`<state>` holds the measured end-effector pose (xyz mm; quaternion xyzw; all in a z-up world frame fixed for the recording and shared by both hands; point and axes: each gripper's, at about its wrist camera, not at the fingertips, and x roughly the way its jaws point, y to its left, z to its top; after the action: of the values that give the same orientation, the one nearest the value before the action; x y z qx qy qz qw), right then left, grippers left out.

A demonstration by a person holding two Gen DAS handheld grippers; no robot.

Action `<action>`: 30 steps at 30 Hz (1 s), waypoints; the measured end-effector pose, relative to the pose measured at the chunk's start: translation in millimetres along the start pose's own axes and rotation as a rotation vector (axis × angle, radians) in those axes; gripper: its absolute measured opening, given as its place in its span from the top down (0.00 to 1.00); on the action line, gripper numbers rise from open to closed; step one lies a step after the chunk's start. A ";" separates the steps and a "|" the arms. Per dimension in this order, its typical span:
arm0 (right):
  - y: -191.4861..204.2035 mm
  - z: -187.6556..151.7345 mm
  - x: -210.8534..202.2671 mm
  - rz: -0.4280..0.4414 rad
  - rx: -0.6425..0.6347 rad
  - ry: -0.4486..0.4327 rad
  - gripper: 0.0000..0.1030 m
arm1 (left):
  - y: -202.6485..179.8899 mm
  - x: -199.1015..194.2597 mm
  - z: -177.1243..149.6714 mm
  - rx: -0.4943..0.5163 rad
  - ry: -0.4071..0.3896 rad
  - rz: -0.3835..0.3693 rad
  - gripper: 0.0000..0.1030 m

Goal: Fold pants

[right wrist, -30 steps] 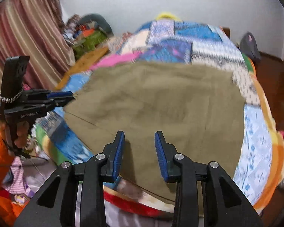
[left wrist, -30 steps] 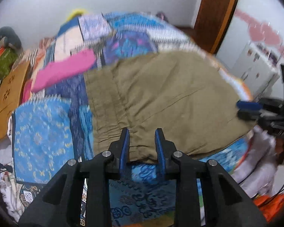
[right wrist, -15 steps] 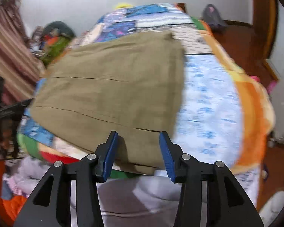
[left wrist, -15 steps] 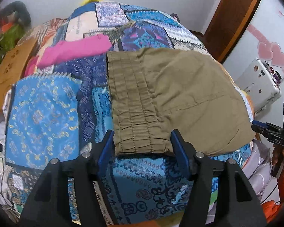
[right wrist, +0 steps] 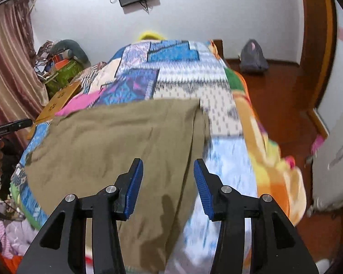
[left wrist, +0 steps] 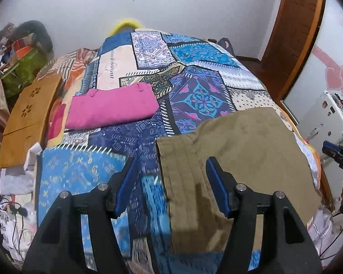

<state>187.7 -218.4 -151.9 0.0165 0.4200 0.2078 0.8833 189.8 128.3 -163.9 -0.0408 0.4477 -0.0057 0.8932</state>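
Note:
Olive-brown pants (left wrist: 240, 159) lie flat across the near edge of a patchwork bed cover (left wrist: 194, 73). In the left wrist view my left gripper (left wrist: 169, 182) is open, its fingers astride the waistband end of the pants, just above the cloth. In the right wrist view the pants (right wrist: 116, 146) spread to the left and my right gripper (right wrist: 168, 182) is open over their right, leg-end edge, holding nothing. The right gripper also shows at the right edge of the left wrist view (left wrist: 338, 155).
A folded pink garment (left wrist: 112, 108) lies further up the bed. A wooden lap tray (left wrist: 27, 118) leans at the bed's left side. Clutter and a curtain (right wrist: 9, 64) stand at the left, wooden floor (right wrist: 285, 105) and a white appliance (left wrist: 324, 118) at the right.
Both grippers have opened wider. The left one shifted left, to the waistband edge. The right one swung to the leg-end edge. The pants lie as before.

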 end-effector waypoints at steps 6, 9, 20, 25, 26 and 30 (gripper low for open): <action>-9.2 35.0 36.5 -0.020 -0.026 -0.003 0.54 | 7.4 52.3 19.1 -0.004 0.064 -0.011 0.40; -15.1 48.5 60.3 -0.035 -0.030 0.013 0.54 | 12.0 77.5 20.4 -0.020 0.115 -0.024 0.40; -35.7 69.6 161.6 -0.043 -0.092 0.143 0.53 | 17.3 110.5 13.1 -0.058 0.143 -0.152 0.46; -44.4 73.9 178.0 0.020 -0.052 0.164 0.67 | 10.2 106.0 10.1 -0.033 0.115 -0.112 0.48; -42.5 72.8 179.0 0.026 -0.067 0.168 0.69 | 9.2 104.8 9.3 -0.021 0.106 -0.100 0.48; -32.8 71.4 179.0 -0.010 -0.134 0.160 0.89 | 6.3 104.0 8.9 -0.010 0.093 -0.069 0.48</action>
<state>353.2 -169.8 -244.0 -0.0614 0.4742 0.2317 0.8472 259.2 130.3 -242.2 -0.0604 0.4872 -0.0364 0.8704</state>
